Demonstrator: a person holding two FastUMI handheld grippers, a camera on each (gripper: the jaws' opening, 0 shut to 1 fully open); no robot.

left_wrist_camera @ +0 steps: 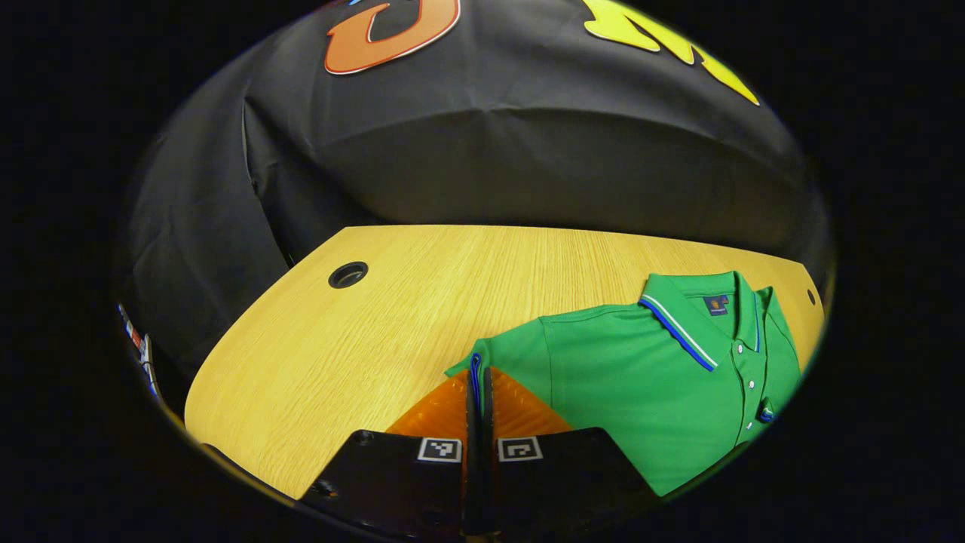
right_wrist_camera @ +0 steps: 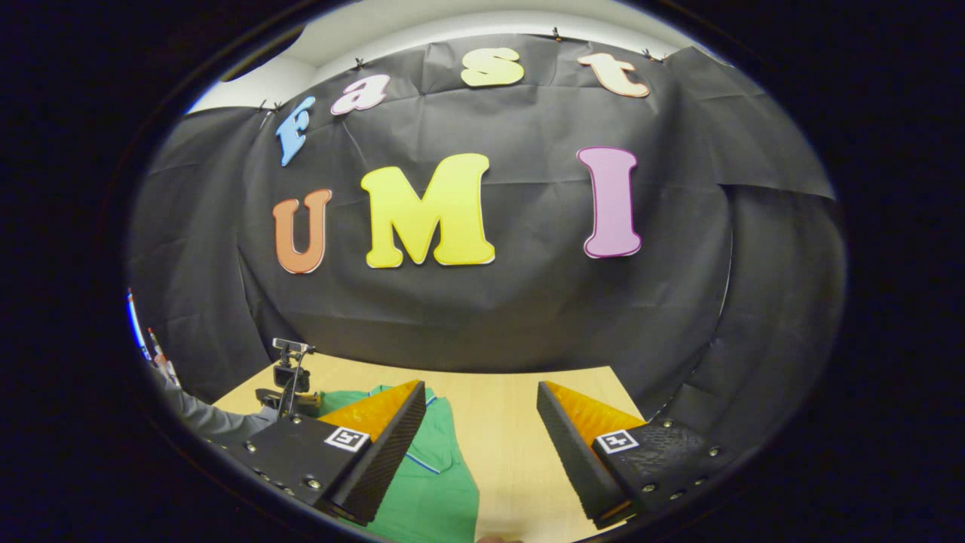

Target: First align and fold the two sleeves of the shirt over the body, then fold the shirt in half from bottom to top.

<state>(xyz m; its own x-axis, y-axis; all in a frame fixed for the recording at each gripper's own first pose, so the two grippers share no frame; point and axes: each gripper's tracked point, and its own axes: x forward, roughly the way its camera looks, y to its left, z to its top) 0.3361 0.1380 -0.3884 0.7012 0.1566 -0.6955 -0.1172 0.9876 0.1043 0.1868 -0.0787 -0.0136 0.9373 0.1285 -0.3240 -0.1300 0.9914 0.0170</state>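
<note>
A green polo shirt [left_wrist_camera: 641, 377] with blue and white collar trim lies front up on the wooden table [left_wrist_camera: 362, 339], collar toward the far edge. My left gripper [left_wrist_camera: 479, 375] is shut on the blue-trimmed cuff of the shirt's sleeve [left_wrist_camera: 513, 351], low over the table. In the right gripper view, my right gripper [right_wrist_camera: 481, 394] is held open above the table with nothing between its fingers. The green shirt [right_wrist_camera: 441, 483] lies under its left finger [right_wrist_camera: 384, 445]. The left gripper [right_wrist_camera: 290, 377] shows far off to the left, held by a grey-sleeved arm [right_wrist_camera: 203, 418].
A round cable hole [left_wrist_camera: 347, 274] sits in the table toward the far left, and a smaller one [left_wrist_camera: 811, 296] at the far right. The black cloth wall [right_wrist_camera: 490, 302] hangs close behind the table's far edge. Bare wood [right_wrist_camera: 520, 452] lies right of the shirt.
</note>
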